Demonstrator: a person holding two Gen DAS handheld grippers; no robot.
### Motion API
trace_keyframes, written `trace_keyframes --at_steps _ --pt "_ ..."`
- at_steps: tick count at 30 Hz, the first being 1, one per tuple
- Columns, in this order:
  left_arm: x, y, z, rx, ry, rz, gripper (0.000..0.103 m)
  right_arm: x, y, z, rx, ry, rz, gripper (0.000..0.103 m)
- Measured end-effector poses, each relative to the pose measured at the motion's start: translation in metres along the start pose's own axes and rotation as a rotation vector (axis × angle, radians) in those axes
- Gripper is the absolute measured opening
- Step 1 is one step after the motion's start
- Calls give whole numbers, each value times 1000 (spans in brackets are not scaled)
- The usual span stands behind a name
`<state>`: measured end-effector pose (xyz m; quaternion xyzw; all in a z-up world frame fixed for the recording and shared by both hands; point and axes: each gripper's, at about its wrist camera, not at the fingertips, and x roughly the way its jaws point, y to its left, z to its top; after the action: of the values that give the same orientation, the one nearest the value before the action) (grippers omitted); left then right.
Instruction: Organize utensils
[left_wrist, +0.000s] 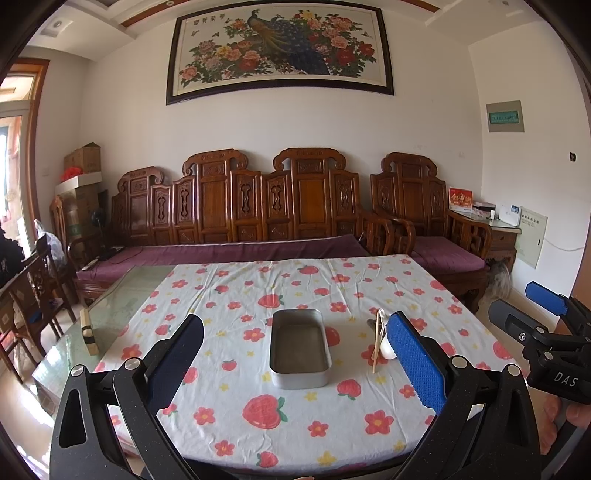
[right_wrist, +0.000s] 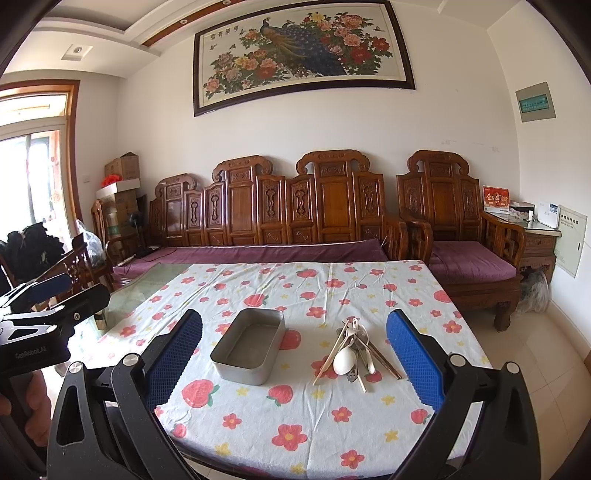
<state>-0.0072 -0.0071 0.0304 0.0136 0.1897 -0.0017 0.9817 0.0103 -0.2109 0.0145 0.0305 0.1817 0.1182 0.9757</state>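
A rectangular metal tin (left_wrist: 300, 349) (right_wrist: 249, 345) stands empty on the flowered tablecloth (left_wrist: 258, 295). To its right lies a loose pile of utensils (right_wrist: 354, 352): wooden chopsticks, metal spoons and a white ceramic spoon (right_wrist: 344, 361). In the left wrist view the pile (left_wrist: 380, 338) is partly hidden behind a blue finger pad. My left gripper (left_wrist: 295, 354) hangs open above the table's near edge, facing the tin. My right gripper (right_wrist: 295, 354) is open too, held above the near edge with tin and pile between its fingers' lines. Neither holds anything.
Bare glass tabletop (right_wrist: 147, 284) shows at the left, with a small wooden block (left_wrist: 88, 334) on it. A carved wooden sofa (right_wrist: 266, 221) with purple cushions runs behind the table. Chairs (left_wrist: 33, 288) stand at the left. Tiled floor (right_wrist: 535, 350) lies to the right.
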Motion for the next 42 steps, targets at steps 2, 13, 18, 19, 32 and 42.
trace_keyframes --at_steps 2,13,18,19,32,42 --pt "3 0 -1 2 8 -2 97 -2 4 4 -3 5 0 100" --pt "57 -3 -21 26 92 -46 97 46 -10 -13 -36 79 13 96" --pt "84 -10 -28 39 123 -71 97 76 -22 -18 -38 123 11 91" --pt "88 -11 -29 44 128 -76 97 81 -25 -19 -40 131 9 90" --pt "144 -29 -42 83 210 -179 97 145 -69 -33 -86 238 -28 82" --pt "181 -47 -55 106 264 -240 97 207 -131 -50 -79 345 -32 63"
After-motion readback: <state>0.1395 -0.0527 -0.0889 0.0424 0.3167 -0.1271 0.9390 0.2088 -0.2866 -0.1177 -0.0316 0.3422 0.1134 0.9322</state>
